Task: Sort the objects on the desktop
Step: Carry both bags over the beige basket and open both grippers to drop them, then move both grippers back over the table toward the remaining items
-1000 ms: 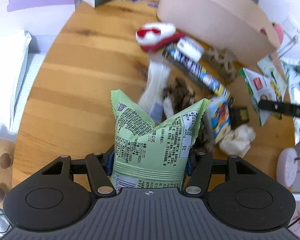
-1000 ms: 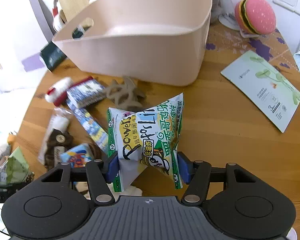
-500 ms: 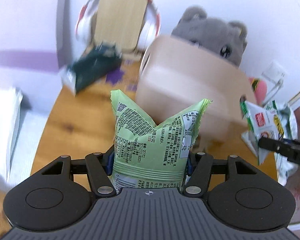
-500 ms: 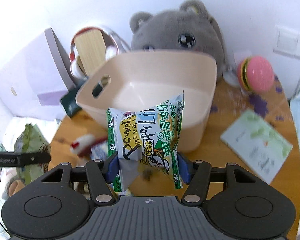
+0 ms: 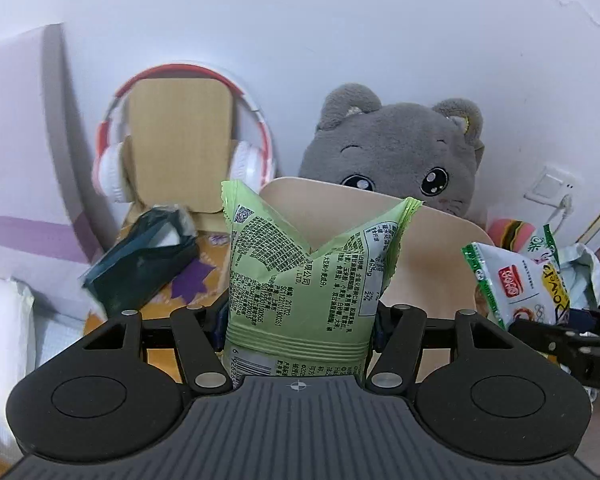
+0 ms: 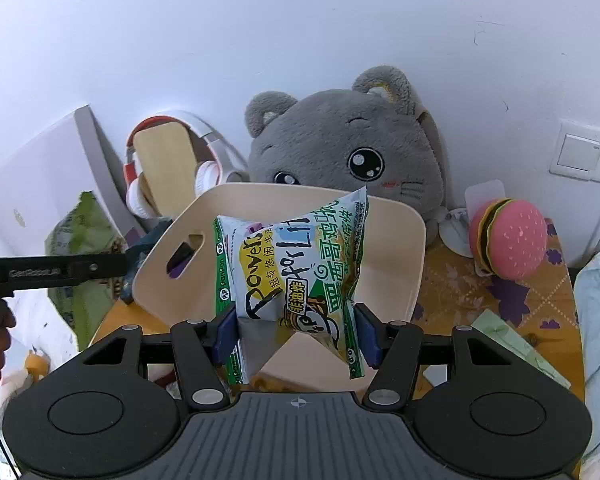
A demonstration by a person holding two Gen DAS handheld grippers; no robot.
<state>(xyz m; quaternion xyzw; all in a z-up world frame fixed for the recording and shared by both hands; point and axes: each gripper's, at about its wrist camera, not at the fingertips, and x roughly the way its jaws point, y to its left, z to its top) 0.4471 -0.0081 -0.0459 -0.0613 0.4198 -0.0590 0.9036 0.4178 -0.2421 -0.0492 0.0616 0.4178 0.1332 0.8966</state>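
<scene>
Fingers [image 5: 396, 322] of left gripper [image 5: 298, 320]: clamped on light green snack bag [image 5: 308, 276], upright between them. Fingers [image 6: 366, 334] of right gripper [image 6: 296, 334]: clamped on white-and-green snack bag [image 6: 292, 280]. Ahead of both pairs: beige bin [image 6: 400, 256]; behind it, grey plush cat [image 6: 348, 160]. Right of right fingers: burger toy [image 6: 510, 238] on counter [image 6: 460, 280].

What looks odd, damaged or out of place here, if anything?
Nothing is spilled or torn. Both snack bags are only pinched out of shape: the left claw squeezes the green packet near its bottom seal, and the right claw creases the white-green chip bag. Both hang in front of the beige bin, not yet inside.
</scene>
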